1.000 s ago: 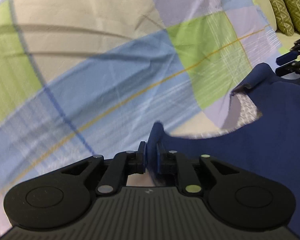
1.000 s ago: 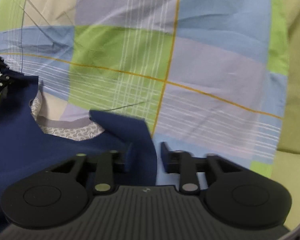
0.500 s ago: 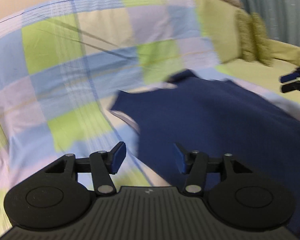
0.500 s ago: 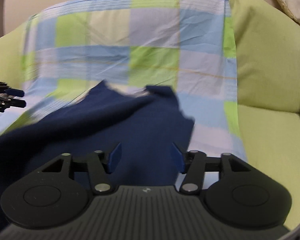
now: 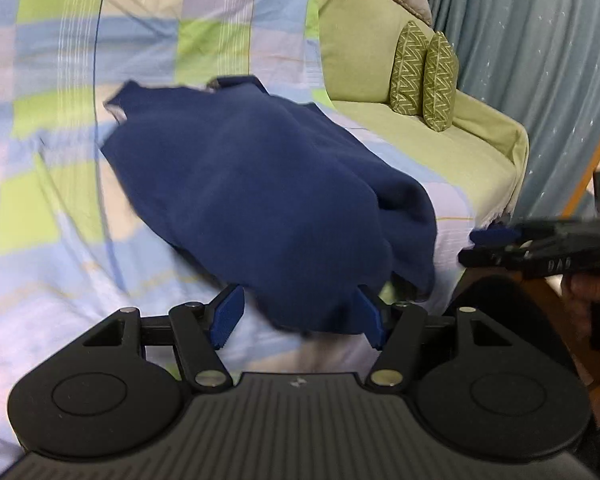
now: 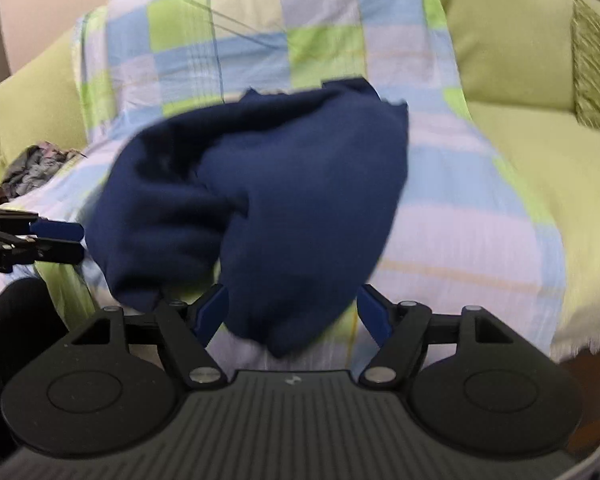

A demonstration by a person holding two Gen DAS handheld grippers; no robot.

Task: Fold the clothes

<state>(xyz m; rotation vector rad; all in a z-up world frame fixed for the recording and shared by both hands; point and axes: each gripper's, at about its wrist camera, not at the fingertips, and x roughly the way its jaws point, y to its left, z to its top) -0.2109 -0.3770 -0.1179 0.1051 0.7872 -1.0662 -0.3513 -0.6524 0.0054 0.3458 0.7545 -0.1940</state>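
Garment (image 5: 260, 200): plain navy blue. Sheet (image 5: 52, 128): checked in pale blue, lime green, lilac and cream, with thin stripes. Sofa (image 6: 512, 52): plain light green. Two cushions (image 5: 424, 76): olive with pale zigzag. Curtain (image 5: 540, 60): grey-blue, white flecks. Gripper pads (image 5: 228, 314): blue.

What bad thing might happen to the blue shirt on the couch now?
1. The dark blue fabric garment lies bunched near the front edge of the checked sheet, so it may slide off.
2. Both the left tool and right tool are open, so nothing holds it; the lumpy fold may end up crooked.
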